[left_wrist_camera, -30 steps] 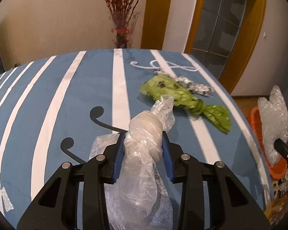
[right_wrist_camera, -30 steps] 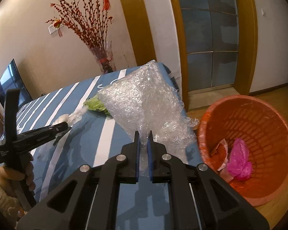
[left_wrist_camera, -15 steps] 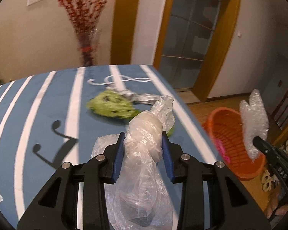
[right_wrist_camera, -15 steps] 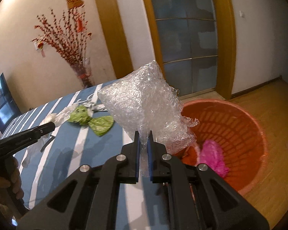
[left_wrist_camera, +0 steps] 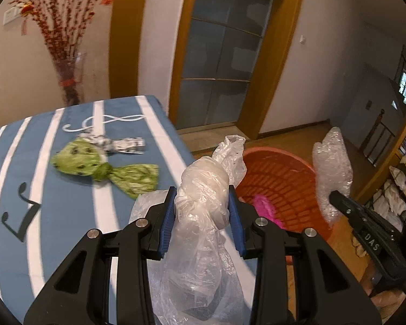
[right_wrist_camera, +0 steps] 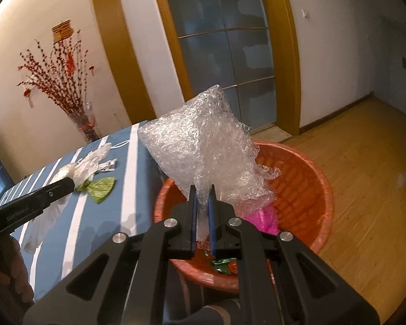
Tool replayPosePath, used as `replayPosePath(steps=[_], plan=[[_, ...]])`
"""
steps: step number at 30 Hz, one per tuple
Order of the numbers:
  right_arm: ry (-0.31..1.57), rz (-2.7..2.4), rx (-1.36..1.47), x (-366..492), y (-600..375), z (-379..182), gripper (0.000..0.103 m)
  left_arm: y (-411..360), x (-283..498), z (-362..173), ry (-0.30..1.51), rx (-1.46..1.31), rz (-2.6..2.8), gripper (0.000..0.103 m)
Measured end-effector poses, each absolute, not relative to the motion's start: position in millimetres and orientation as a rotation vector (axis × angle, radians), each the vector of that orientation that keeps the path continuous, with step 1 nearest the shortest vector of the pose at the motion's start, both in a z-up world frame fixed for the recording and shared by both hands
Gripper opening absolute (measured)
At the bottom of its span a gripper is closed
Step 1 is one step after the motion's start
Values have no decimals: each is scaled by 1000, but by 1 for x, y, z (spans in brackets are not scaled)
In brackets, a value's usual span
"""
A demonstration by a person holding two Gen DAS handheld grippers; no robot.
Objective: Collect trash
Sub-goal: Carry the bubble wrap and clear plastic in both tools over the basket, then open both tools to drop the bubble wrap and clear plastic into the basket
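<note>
Blue striped cloth covers the counter (left_wrist_camera: 67,211), and an orange basket (right_wrist_camera: 305,178) stands on the wooden floor off its right edge. Above that basket the right claw (right_wrist_camera: 202,211) pinches a bubble wrap sheet (right_wrist_camera: 203,146) by its near corner. Over the counter's right edge, the left claw (left_wrist_camera: 202,211) squeezes a knotted clear plastic bag (left_wrist_camera: 203,189) at the knot. Both look light, soft and slippery, so a bunched fold seems the surest hold. A green wrapper (left_wrist_camera: 100,169) and a silver scrap (left_wrist_camera: 121,143) lie farther left on the cloth.
</note>
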State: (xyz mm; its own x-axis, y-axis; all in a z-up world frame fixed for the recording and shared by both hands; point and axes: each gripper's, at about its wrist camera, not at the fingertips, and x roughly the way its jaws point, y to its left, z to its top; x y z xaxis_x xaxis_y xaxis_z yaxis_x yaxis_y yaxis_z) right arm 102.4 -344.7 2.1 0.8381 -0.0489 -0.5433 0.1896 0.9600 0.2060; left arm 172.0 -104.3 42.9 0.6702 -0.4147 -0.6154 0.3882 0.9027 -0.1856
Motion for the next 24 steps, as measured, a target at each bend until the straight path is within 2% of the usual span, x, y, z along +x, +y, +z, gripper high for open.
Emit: replayPosePath(steps=[24], plan=[[575,-194,357,115,-404,-23,9,-187,185,22,769,-44,-593,37]])
